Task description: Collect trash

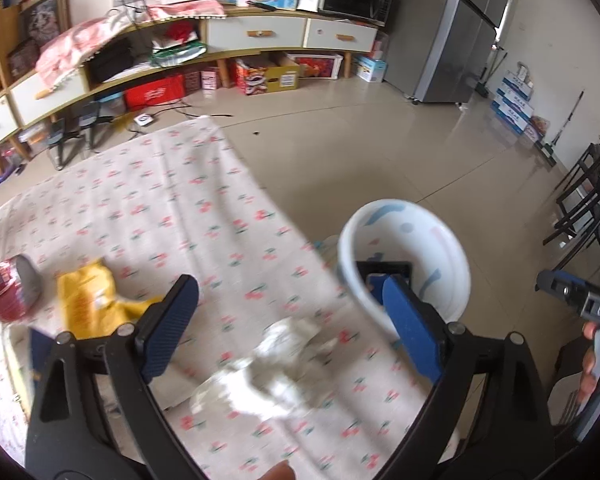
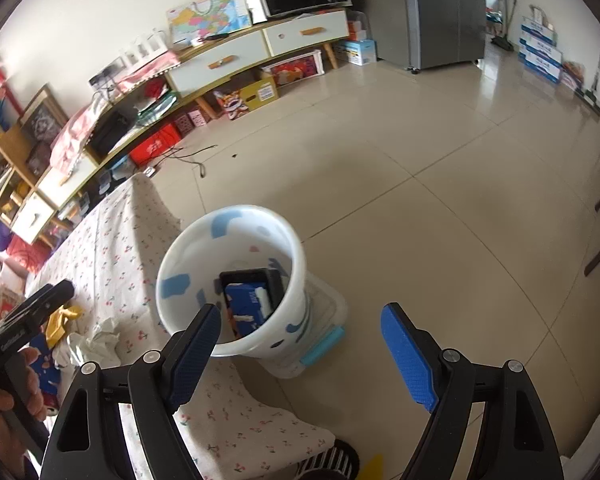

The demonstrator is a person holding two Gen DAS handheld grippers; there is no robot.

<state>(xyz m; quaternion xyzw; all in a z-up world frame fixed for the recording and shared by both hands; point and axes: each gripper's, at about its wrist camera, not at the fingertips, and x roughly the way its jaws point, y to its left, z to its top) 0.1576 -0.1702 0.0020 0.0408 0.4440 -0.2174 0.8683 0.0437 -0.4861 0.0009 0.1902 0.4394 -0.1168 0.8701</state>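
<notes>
A white trash bin with blue marks [image 2: 180, 276] stands on the floor beside the table; it holds a black tray and a blue packet [image 2: 246, 304]. It also shows in the left wrist view [image 1: 444, 240]. On the floral tablecloth lie a crumpled white tissue [image 1: 260, 376], a yellow wrapper [image 1: 86, 300] and a red can [image 1: 12, 294]. My left gripper [image 1: 292, 308] is open, above the tissue, holding nothing. My right gripper [image 2: 300, 336] is open and empty, just over the bin's near rim. The tissue [image 2: 100, 340] and wrapper [image 2: 62, 320] also show in the right wrist view.
The cloth-covered table [image 1: 160, 200] ends at the bin. A clear plastic box with a blue clip [image 2: 324, 320] sits under the bin. A long TV cabinet [image 1: 256, 32], a fridge [image 1: 460, 32], stacked boxes [image 1: 516, 100] and dark chairs [image 1: 580, 200] ring the tiled floor [image 2: 420, 180].
</notes>
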